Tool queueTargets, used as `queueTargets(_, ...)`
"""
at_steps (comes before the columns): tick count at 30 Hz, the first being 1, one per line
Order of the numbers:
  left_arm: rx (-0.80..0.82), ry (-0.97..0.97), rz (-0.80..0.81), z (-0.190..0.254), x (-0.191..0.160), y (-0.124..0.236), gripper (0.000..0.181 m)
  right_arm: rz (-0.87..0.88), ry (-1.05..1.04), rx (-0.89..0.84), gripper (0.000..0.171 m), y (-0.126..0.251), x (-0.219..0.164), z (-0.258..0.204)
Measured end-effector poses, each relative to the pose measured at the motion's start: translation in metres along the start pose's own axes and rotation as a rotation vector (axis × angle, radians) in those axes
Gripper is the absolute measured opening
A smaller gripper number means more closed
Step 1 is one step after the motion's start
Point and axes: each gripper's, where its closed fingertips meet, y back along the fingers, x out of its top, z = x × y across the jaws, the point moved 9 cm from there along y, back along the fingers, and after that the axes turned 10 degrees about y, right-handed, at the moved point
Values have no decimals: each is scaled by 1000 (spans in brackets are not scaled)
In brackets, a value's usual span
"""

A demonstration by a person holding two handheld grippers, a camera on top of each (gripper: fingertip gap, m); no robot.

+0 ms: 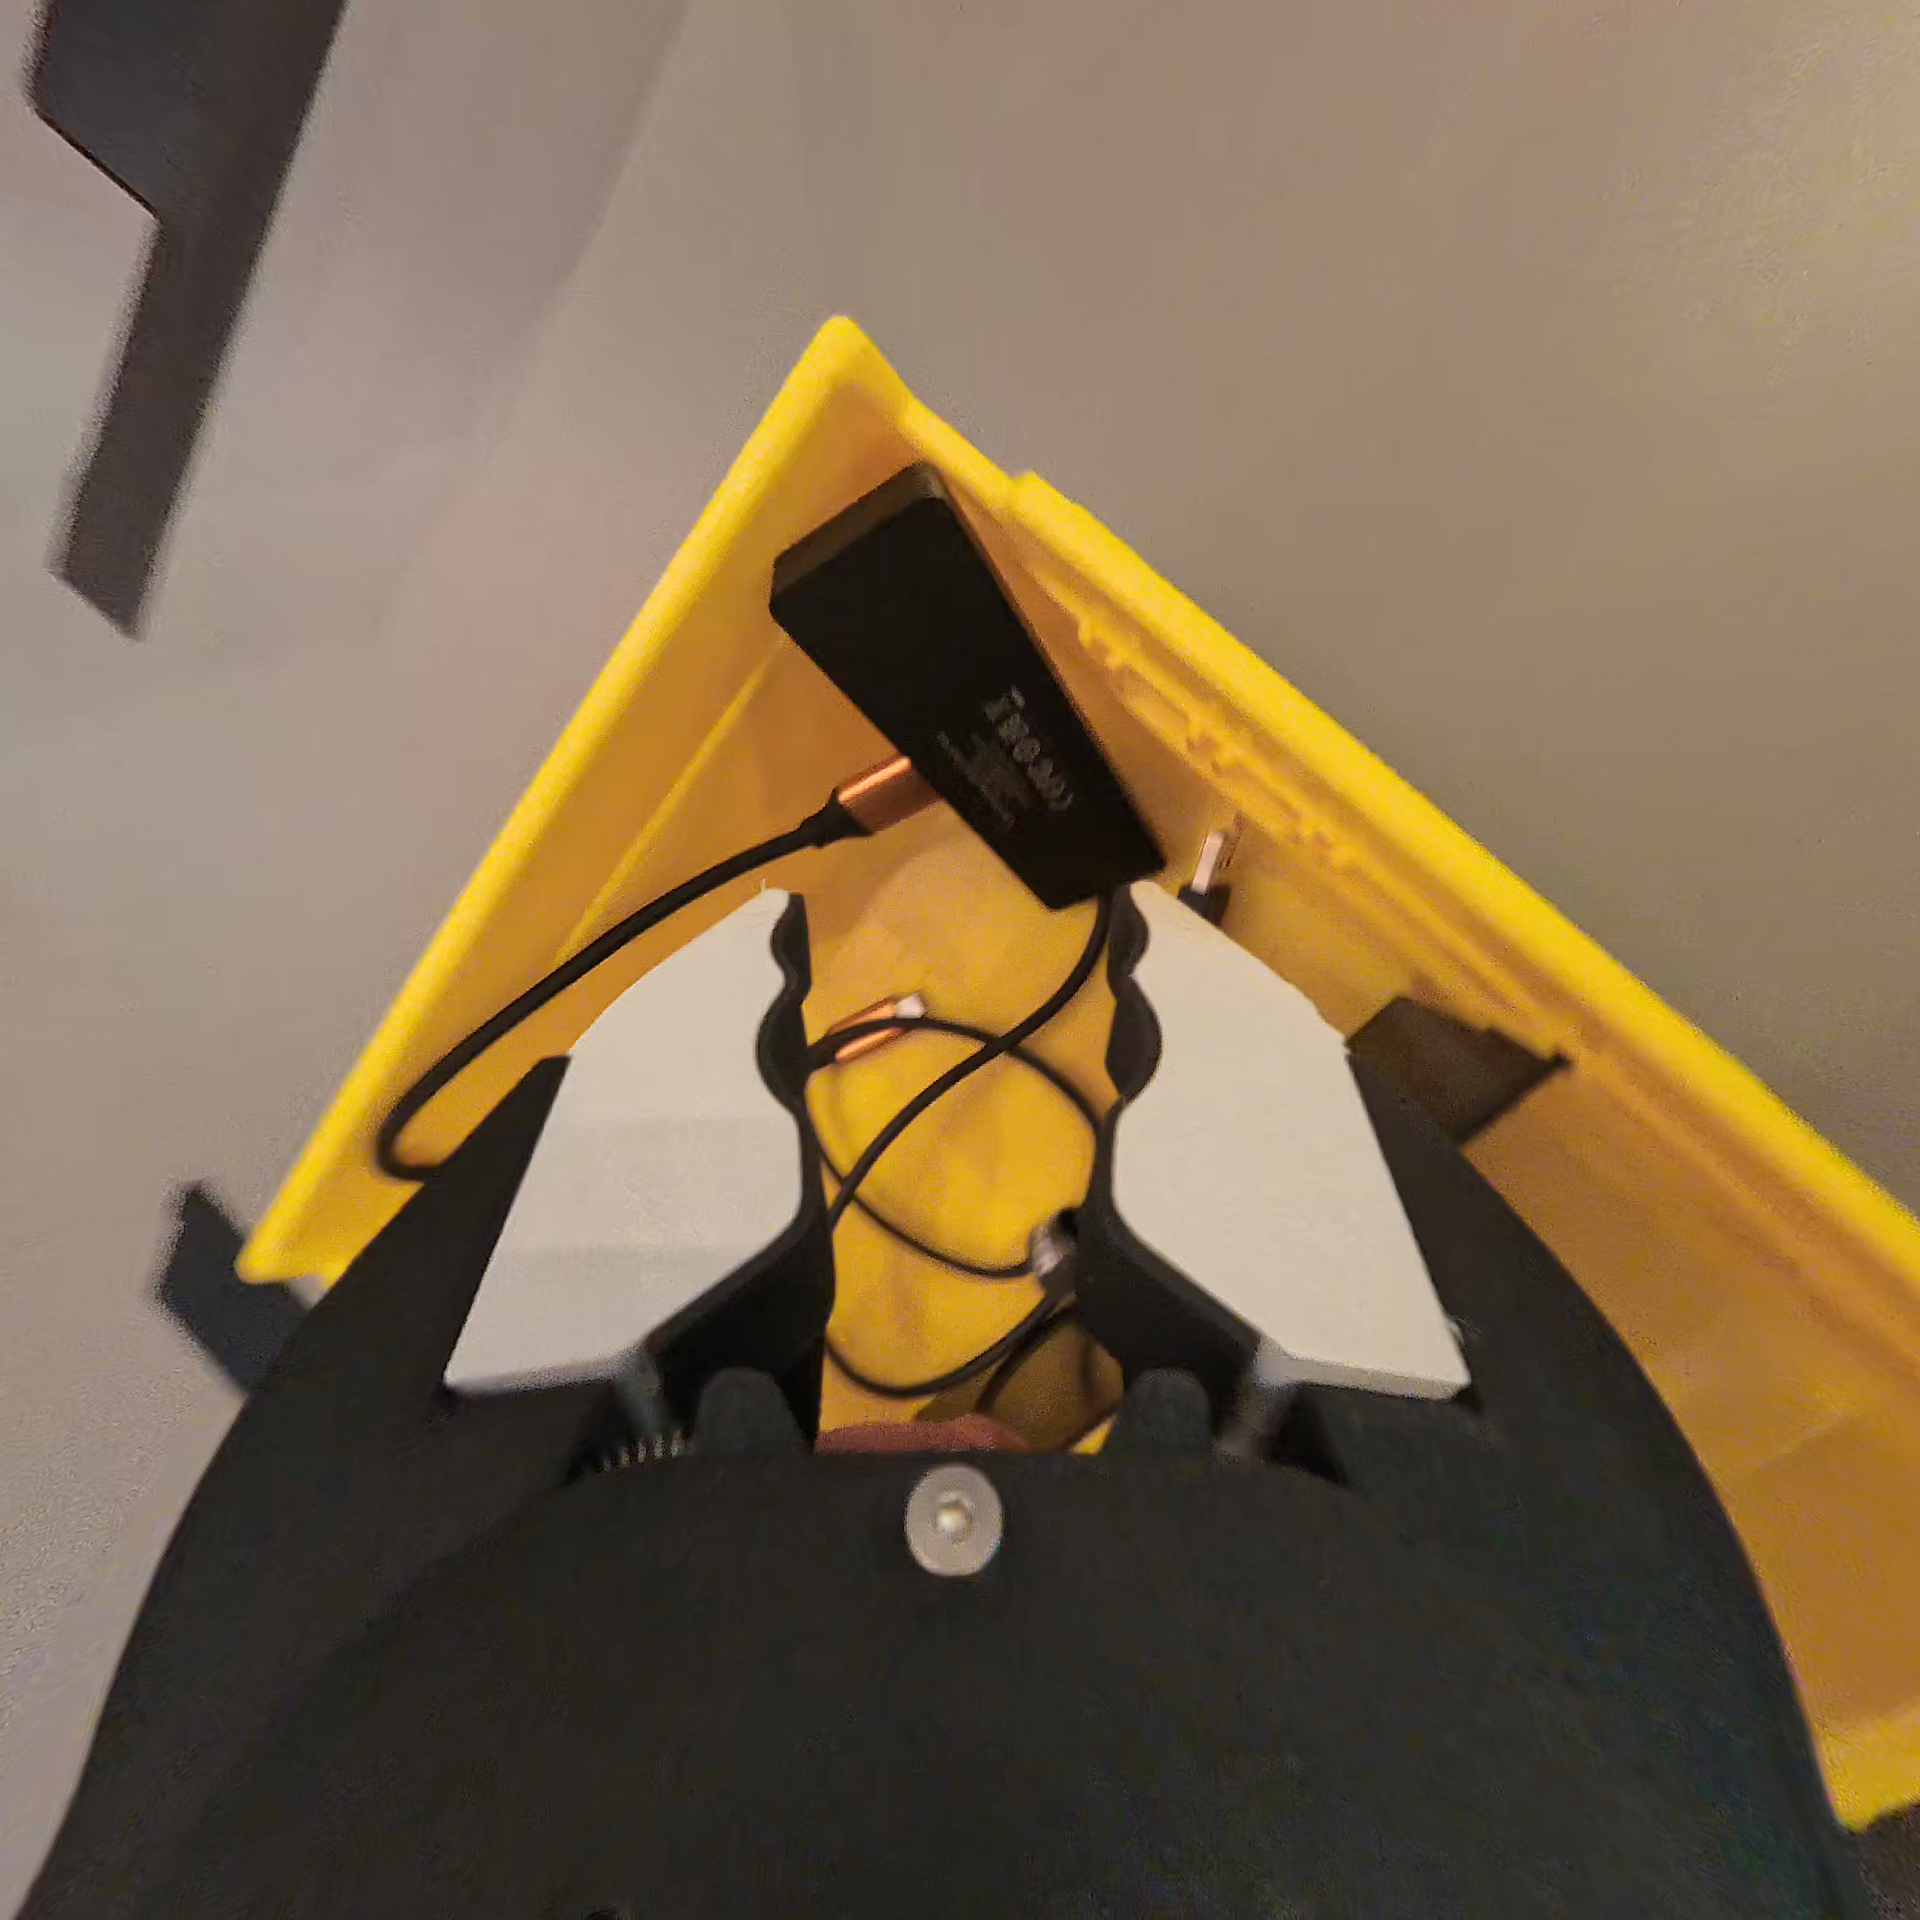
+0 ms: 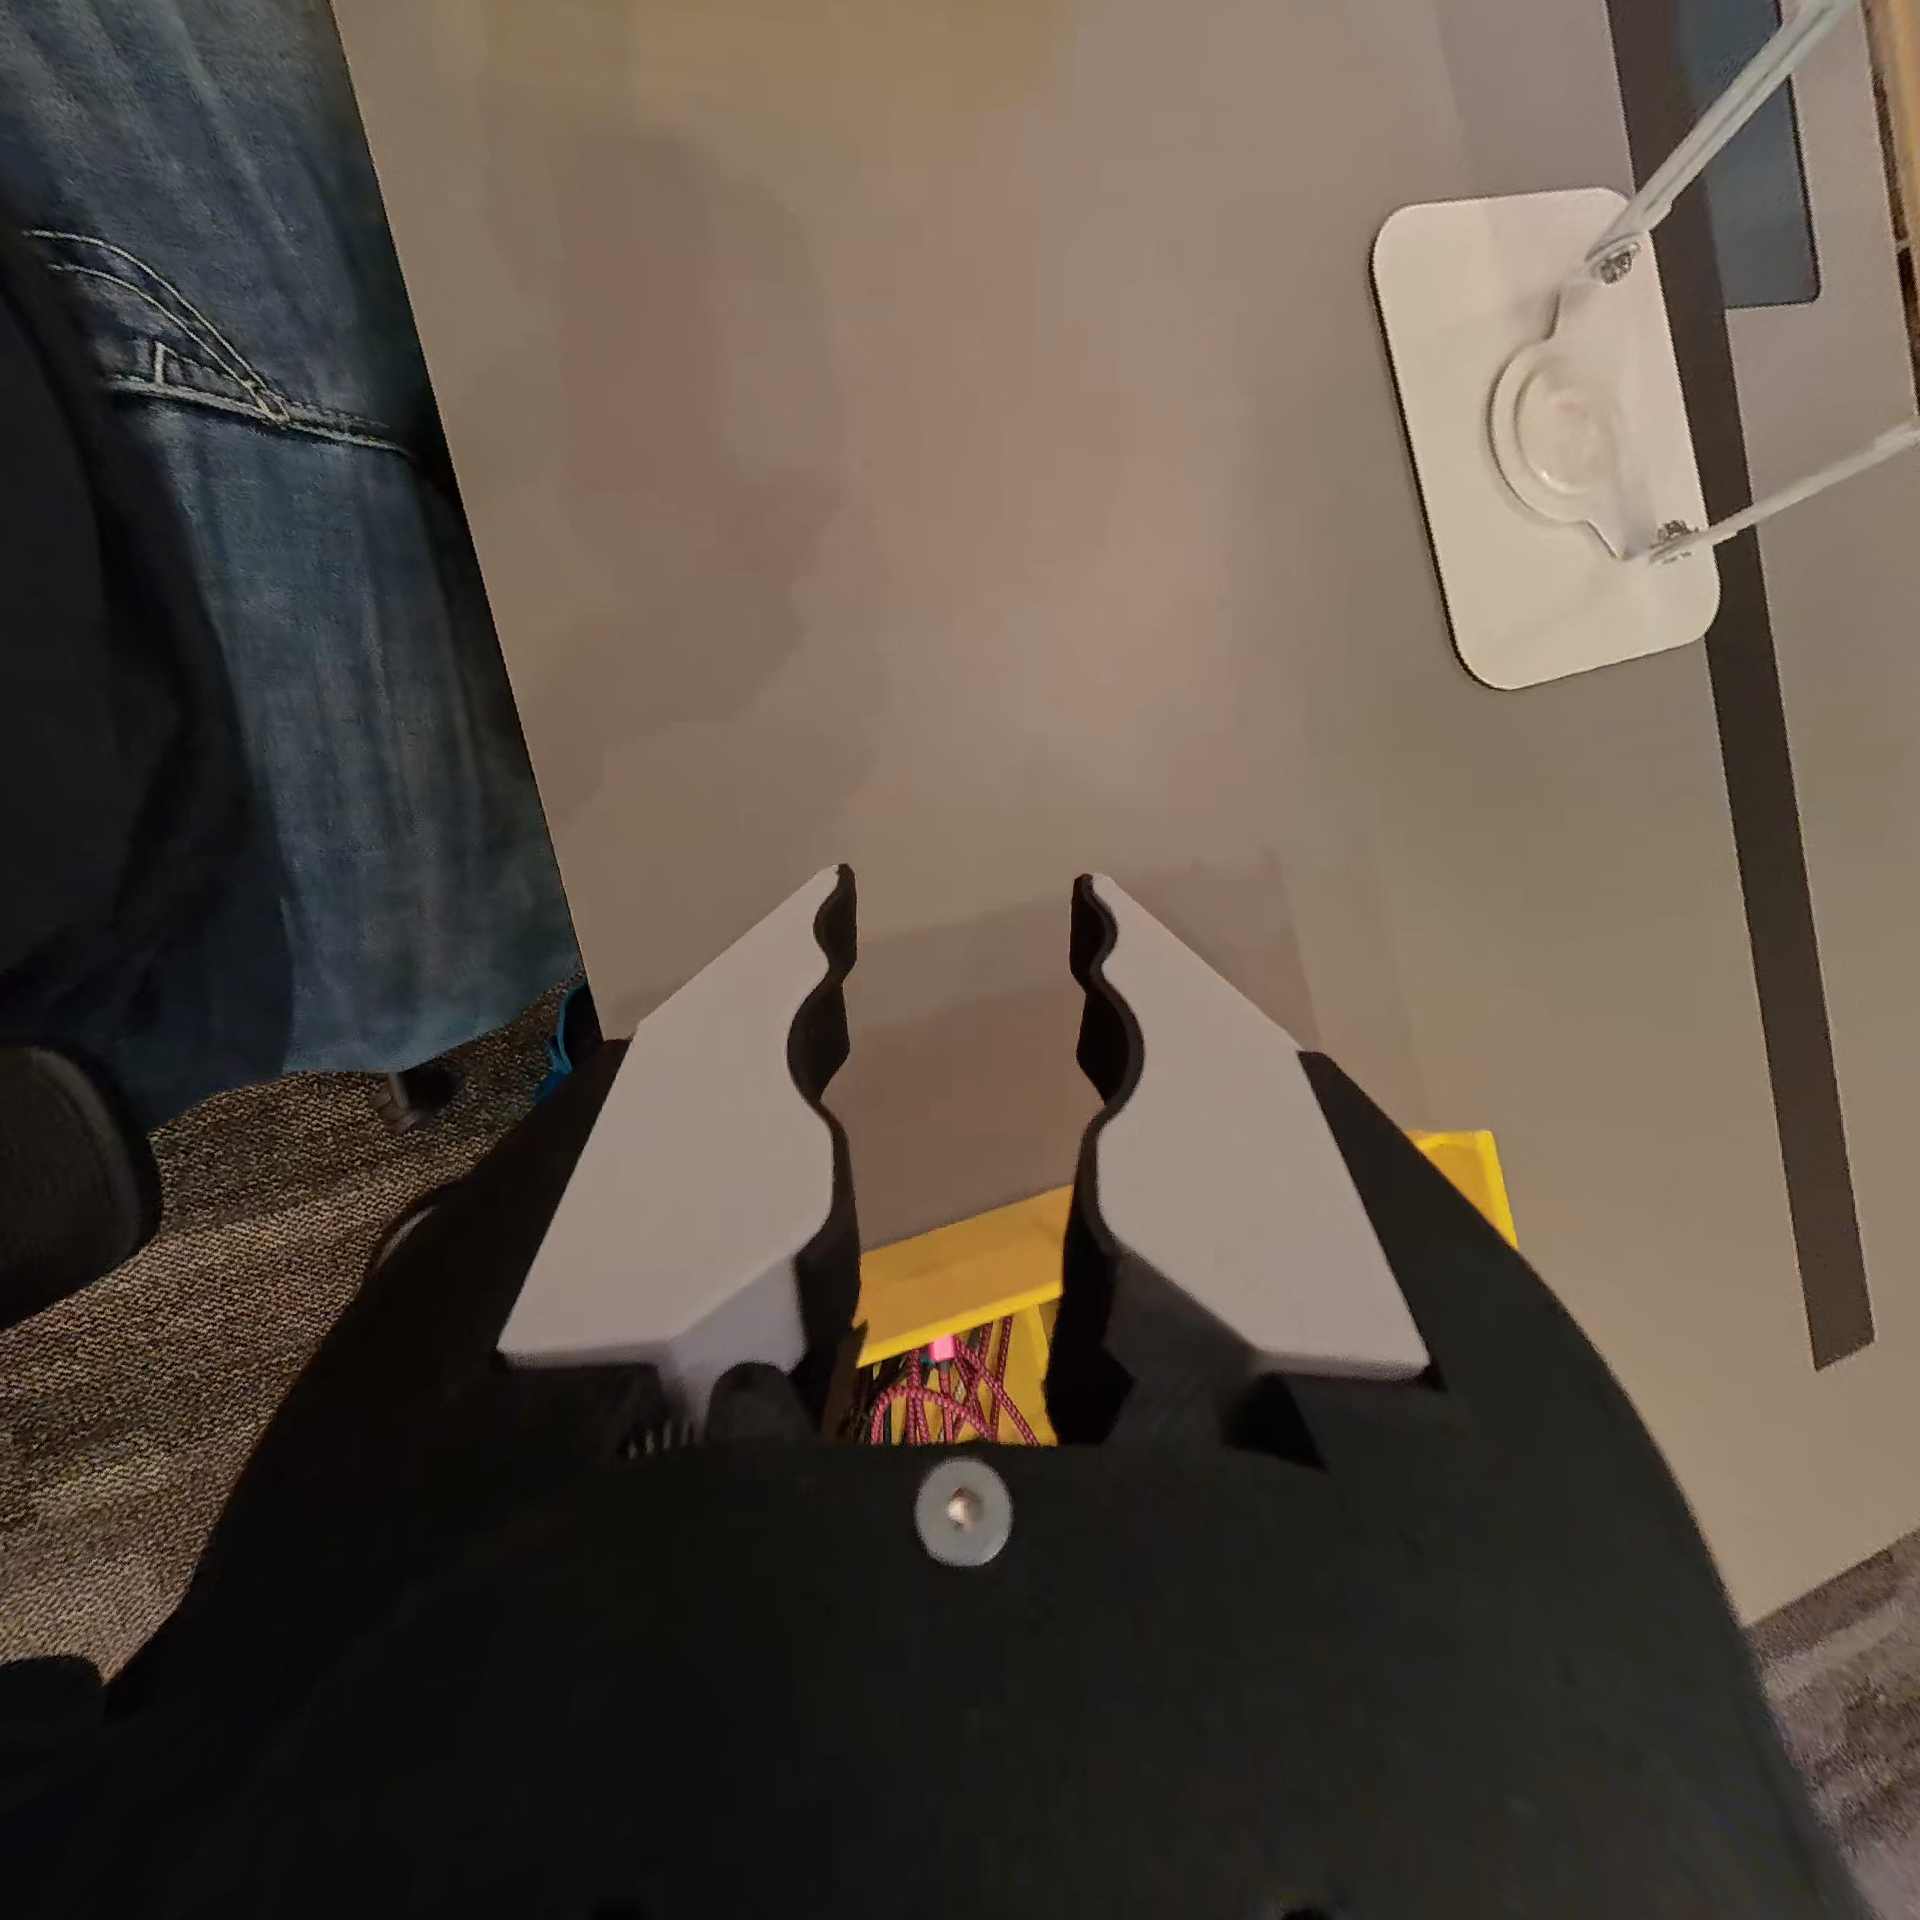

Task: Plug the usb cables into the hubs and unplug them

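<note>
In the left wrist view a black USB hub [image 1: 956, 686] lies in the far corner of a yellow tray [image 1: 644, 790]. A black cable with a copper plug [image 1: 871, 795] is plugged into the hub's side. A second copper plug [image 1: 868, 1031] lies loose on the tray floor among black cable loops. A silver USB plug [image 1: 1214, 854] lies by the tray's right wall. My left gripper [image 1: 958, 909] is open and empty above the cables. In the right wrist view my right gripper [image 2: 961, 883] is open and empty over the grey table, with the tray [image 2: 966, 1268] and pink braided cables [image 2: 951, 1397] below its fingers.
A white stand base [image 2: 1538, 436] with clear arms sits on the grey table at the right. A person's jeans leg [image 2: 260, 623] stands beside the table's left edge, over grey carpet [image 2: 260, 1195]. A dark slot [image 1: 1455, 1060] shows in the tray's right wall. Across from one pair of fingers to the other is roughly 50 cm.
</note>
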Motion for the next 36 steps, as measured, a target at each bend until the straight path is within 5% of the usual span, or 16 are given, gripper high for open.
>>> queueTargets(4, -100, 173, -76, 1, 1, -38, 64, 29, 3, 14, 38, -6, 0, -3)
queueTargets(6, -107, 201, -126, -2, 4, -46, 60, 29, -2, 16, 38, -9, -3, -2)
queueTargets(8, -145, 223, -107, -2, 9, -46, 34, 31, -14, 15, 37, -11, -6, 0)
queueTargets(14, -128, 212, -67, -3, 9, -38, 33, 80, -14, 22, 34, -16, -4, -1)
queueTargets(29, 190, -235, 181, 32, 61, 120, 32, 320, 92, -15, 50, -53, 74, 11)
queueTargets(36, 30, -674, 95, 113, 107, 160, 33, 408, 438, -338, 64, -49, 142, 18)
